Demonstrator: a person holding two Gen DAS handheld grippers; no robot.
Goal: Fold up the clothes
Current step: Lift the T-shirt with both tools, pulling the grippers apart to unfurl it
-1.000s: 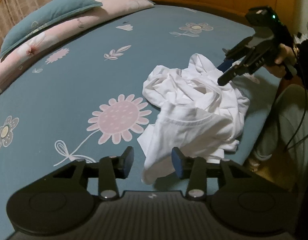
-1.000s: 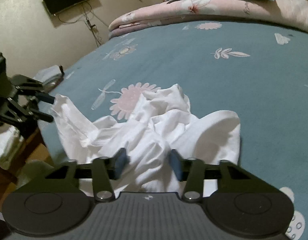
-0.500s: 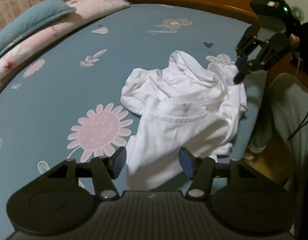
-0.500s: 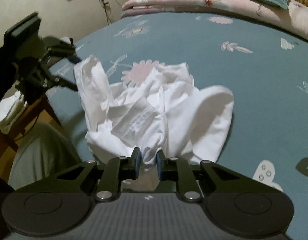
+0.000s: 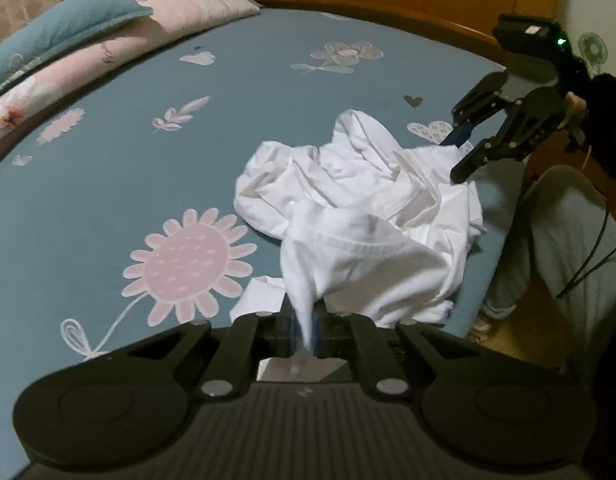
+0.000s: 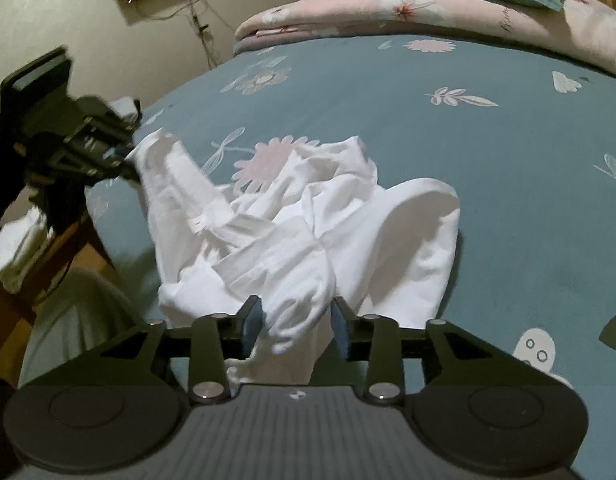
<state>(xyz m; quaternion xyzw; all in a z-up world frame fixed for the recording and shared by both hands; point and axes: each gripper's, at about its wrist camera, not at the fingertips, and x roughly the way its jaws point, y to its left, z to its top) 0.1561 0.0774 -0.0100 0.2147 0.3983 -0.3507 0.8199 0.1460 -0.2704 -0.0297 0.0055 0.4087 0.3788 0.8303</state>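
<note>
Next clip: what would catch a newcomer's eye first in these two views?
A crumpled white garment lies heaped on the teal flowered bedsheet, near the bed's edge. The left tongs are shut on a pinch of its cloth at the near side. The right tongs are opening at the far side, with white cloth between the pads.

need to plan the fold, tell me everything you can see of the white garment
The white garment is a thin, soft-looking knit, crumpled in a heap near the edge of the blue flowered bedsheet. A ribbed band, perhaps a neckline, runs across the front. The left claw is shut on one corner, pulling it taut. A loose fold lies between the jaws of the right claw, which are opening.
</note>
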